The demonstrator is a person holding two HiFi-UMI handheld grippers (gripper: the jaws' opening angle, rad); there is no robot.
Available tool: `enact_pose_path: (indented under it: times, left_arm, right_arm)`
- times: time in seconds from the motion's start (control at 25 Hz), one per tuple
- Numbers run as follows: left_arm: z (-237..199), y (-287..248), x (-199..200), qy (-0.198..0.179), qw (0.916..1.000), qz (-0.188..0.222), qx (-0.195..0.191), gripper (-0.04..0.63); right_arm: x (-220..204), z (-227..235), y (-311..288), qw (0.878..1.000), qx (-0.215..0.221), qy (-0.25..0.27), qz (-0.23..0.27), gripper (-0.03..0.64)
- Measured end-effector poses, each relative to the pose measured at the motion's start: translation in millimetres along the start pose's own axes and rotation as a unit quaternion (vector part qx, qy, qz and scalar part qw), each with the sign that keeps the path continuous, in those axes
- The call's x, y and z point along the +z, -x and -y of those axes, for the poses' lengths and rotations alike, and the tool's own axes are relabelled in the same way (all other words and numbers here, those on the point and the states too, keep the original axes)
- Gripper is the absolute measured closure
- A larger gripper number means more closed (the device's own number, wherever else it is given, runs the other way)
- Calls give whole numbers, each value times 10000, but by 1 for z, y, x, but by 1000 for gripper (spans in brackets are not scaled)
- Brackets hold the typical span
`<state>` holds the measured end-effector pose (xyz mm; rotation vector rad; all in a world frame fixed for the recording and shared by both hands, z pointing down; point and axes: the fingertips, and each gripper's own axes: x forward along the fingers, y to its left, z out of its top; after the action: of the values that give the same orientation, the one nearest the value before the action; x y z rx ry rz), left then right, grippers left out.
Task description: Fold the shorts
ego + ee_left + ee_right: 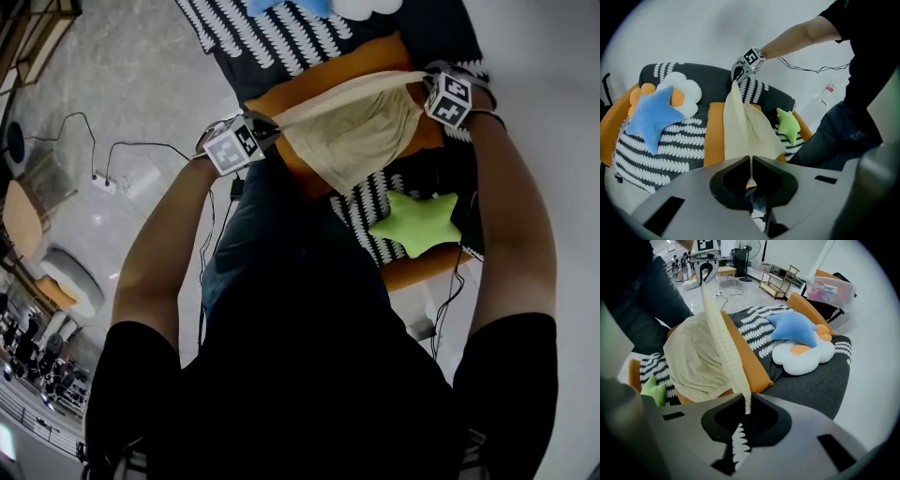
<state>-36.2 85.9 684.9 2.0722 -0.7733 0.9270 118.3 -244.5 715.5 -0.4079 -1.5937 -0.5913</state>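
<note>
Dark sofa (813,387) under both grippers, with a black-and-white patterned throw (670,140) over it and an orange cushion (751,365) directly below the stretched cloth; beige shorts (361,136) hang in the air between the two grippers, waistband pulled taut from one to the other, the rest drooping down toward the orange cushion; I cannot tell whether the lowest fold touches it. Blue star pillow (650,119) and white flower cushion (804,357) sit together on the sofa, well apart from both grippers, off past the far side of the shorts; green star pillow (417,223) lies on the throw below the right gripper, on the person's side. Left gripper (751,161) angled downward, jaws pinched together on one end of the waistband; right gripper (744,401) pointing down, jaws clamped on the other end; both raised above the seat.
</note>
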Motion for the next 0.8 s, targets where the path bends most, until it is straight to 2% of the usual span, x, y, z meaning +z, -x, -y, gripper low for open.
enact_pose_path:
  times: [0.36, 0.56, 0.8]
  left_arm:
    - [89, -72, 10, 237, 9987, 173, -407, 569]
    - [146, -114, 21, 368, 9961, 326, -729, 569]
    - [202, -165, 23, 142, 9923, 131, -1223, 568]
  right_arm:
    - [-46, -57, -41, 9995, -43, 73, -295, 584]
    - [-59, -77, -54, 9991, -236, 19, -359, 583]
    - [-65, -99, -68, 9983, -376, 0, -449, 584]
